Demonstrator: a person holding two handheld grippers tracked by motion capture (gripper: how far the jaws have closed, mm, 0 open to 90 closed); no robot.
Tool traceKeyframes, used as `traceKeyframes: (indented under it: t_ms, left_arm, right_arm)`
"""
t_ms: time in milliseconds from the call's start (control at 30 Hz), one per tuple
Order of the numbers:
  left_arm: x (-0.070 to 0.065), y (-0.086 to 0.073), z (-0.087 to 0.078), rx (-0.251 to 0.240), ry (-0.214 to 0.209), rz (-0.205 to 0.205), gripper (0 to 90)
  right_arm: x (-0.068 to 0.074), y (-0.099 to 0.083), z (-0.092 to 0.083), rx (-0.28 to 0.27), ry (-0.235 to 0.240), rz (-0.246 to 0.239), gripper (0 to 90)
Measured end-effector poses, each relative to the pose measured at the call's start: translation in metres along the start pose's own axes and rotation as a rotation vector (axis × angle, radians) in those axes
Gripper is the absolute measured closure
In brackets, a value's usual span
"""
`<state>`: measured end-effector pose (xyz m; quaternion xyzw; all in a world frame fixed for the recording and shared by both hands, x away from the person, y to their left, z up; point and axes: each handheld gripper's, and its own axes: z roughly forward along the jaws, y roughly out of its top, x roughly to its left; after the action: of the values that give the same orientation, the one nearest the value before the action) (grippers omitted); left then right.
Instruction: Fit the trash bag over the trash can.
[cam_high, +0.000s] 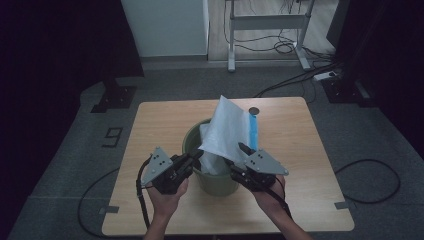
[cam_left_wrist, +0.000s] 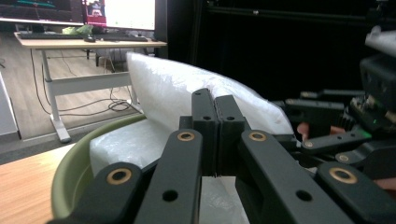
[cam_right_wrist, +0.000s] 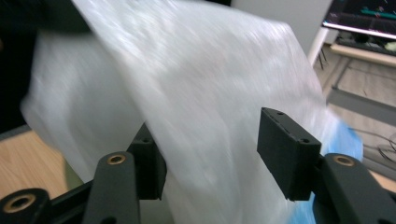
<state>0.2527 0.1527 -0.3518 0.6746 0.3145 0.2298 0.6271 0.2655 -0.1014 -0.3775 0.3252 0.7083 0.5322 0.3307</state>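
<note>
A green bin stands in the middle of the wooden table. A white plastic bag with a blue strip rises out of it, tilted to the far right. My left gripper is at the bin's near-left rim, at the bag's lower corner. Its jaws are pressed together on the bag's edge, above the bin rim. My right gripper is at the near-right rim. It stands open, with the bag's sheet hanging loose between the pads, blurred.
A small dark round object lies on the table behind the bag. A desk frame and cables are on the floor beyond the table. The right hand's gripper shows at the right of the left gripper view.
</note>
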Motion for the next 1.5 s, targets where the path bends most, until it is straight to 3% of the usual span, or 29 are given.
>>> traceKeyframes:
  t_ms: [133, 533, 667, 767, 833, 967, 1133, 1300, 1500]
  left_arm:
    - [0.006, 0.001, -0.005, -0.017, 0.007, -0.029, 89.2]
    - [0.023, -0.001, -0.022, -0.063, 0.048, -0.087, 87.8]
    - [0.030, -0.004, -0.029, -0.076, 0.059, -0.108, 88.3]
    - [0.035, -0.006, -0.033, -0.085, 0.066, -0.122, 88.6]
    - [0.038, -0.007, -0.035, -0.086, 0.067, -0.131, 88.9]
    - [0.045, -0.008, -0.040, -0.089, 0.074, -0.141, 89.1]
    - [0.056, -0.014, -0.053, -0.096, 0.086, -0.161, 89.1]
    - [0.065, -0.023, -0.067, -0.104, 0.089, -0.189, 89.0]
    - [0.071, -0.039, -0.076, -0.097, 0.083, -0.235, 88.7]
  right_arm:
    - [-0.008, -0.006, -0.006, 0.012, -0.039, 0.021, 42.5]
    - [-0.015, -0.019, -0.023, -0.030, -0.074, 0.040, 41.7]
    - [-0.020, -0.023, -0.025, -0.032, -0.060, 0.058, 53.9]
    - [-0.024, -0.026, -0.024, -0.021, -0.030, 0.060, 75.2]
    - [-0.026, -0.027, -0.023, -0.015, -0.025, 0.047, 84.0]
    - [-0.033, -0.027, -0.020, -0.005, -0.039, 0.028, 88.1]
    - [-0.052, -0.028, -0.021, 0.008, -0.103, 0.019, 88.2]
    - [-0.084, -0.036, -0.026, 0.025, -0.177, 0.075, 88.1]
    - [-0.113, -0.054, -0.029, 0.066, -0.210, 0.147, 87.6]
